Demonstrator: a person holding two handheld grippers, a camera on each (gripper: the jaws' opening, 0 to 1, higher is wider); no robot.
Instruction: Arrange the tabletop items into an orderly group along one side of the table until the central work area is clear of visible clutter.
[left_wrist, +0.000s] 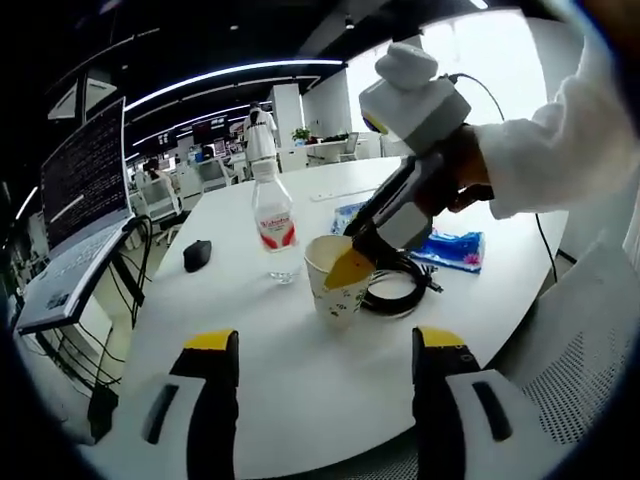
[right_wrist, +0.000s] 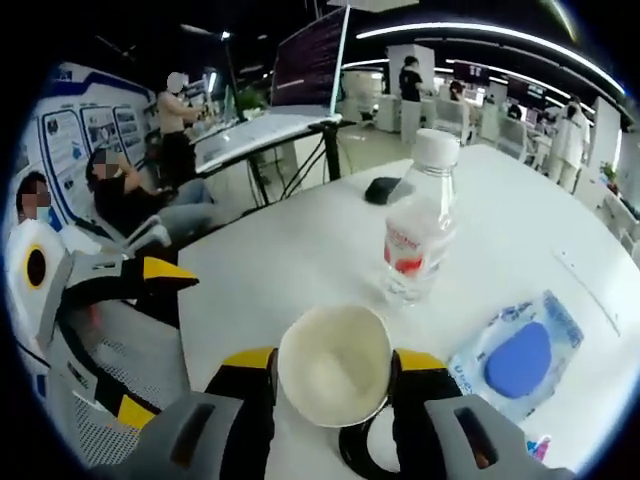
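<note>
I have my right tongs (right_wrist: 330, 385) pinching the white patterned paper cup (left_wrist: 335, 280) mid-counter beside the clear plastic water bottle (right_wrist: 418, 225); my left tongs (left_wrist: 325, 350) hang spread, holding nothing; grouping looks barely begun, with blue tissue pack (right_wrist: 520, 355), black cable coil (left_wrist: 400, 290) and black mouse (left_wrist: 197, 254) scattered across the round white counter (left_wrist: 300, 400)

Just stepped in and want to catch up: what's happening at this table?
A person is tidying a white round table with two handheld tools. The right tool is closed around a paper cup, which stands on the table beside a coiled black cable. The left tool hangs open, holding nothing. A water bottle, a black mouse and a blue packet sit scattered nearby.
</note>
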